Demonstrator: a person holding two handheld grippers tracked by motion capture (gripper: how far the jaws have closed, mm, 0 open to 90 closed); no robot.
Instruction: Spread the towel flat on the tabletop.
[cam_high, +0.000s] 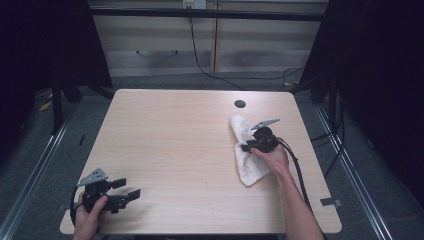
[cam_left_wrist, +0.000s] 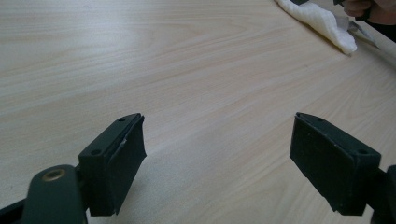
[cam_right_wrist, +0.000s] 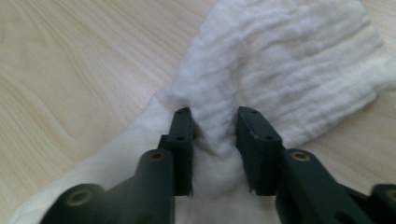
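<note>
Overhead camera faces forward-down; claw cameras skim close; all share the towel (cam_high: 248, 150).

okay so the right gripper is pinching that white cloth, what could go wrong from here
1. The right gripper pinches only a small bunched fold of the cloth, so the fold may slip out when lifted.
2. The cloth lies near the right edge of the table; a sideways pull could drag part of it over that edge.
3. The left gripper rests open, far from the cloth, so it could not quickly catch or steady a loose end.
</note>
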